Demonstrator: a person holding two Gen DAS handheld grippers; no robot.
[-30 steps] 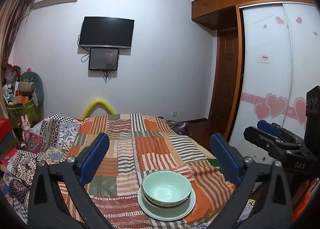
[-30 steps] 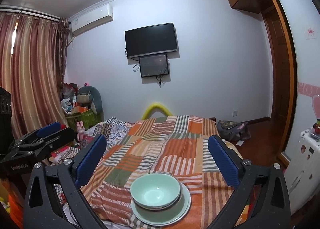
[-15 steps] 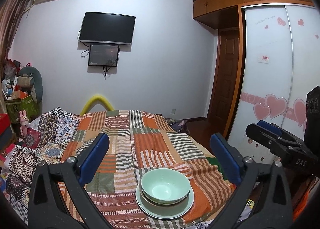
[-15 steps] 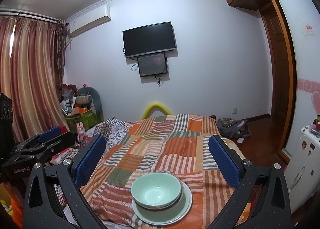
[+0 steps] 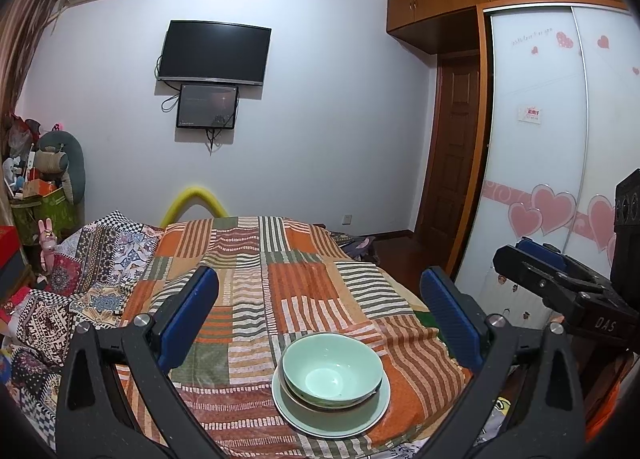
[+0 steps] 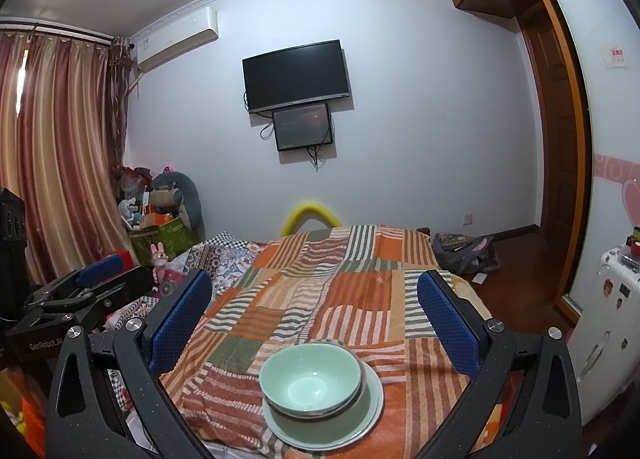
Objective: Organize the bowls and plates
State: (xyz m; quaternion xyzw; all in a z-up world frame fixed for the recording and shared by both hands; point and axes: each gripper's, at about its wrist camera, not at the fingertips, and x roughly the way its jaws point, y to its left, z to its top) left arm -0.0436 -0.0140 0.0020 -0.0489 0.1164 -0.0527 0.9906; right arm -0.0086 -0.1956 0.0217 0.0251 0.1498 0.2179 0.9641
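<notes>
A pale green bowl sits nested in another bowl on a pale green plate, near the front edge of a striped patchwork bedspread. The same stack shows in the right wrist view, bowl on plate. My left gripper is open and empty, held above and behind the stack. My right gripper is open and empty, also above the stack. Each gripper shows in the other's view, the right one and the left one.
The bed fills the middle. A white wardrobe with heart stickers and a wooden door stand right. A TV hangs on the far wall. Toys and boxes pile by the curtain at left. A bag lies on the floor.
Both grippers have drifted slightly; the views tilt up a little and the bowl stack sits marginally lower in frame. The stack itself has not moved. Both jaws stay open.
</notes>
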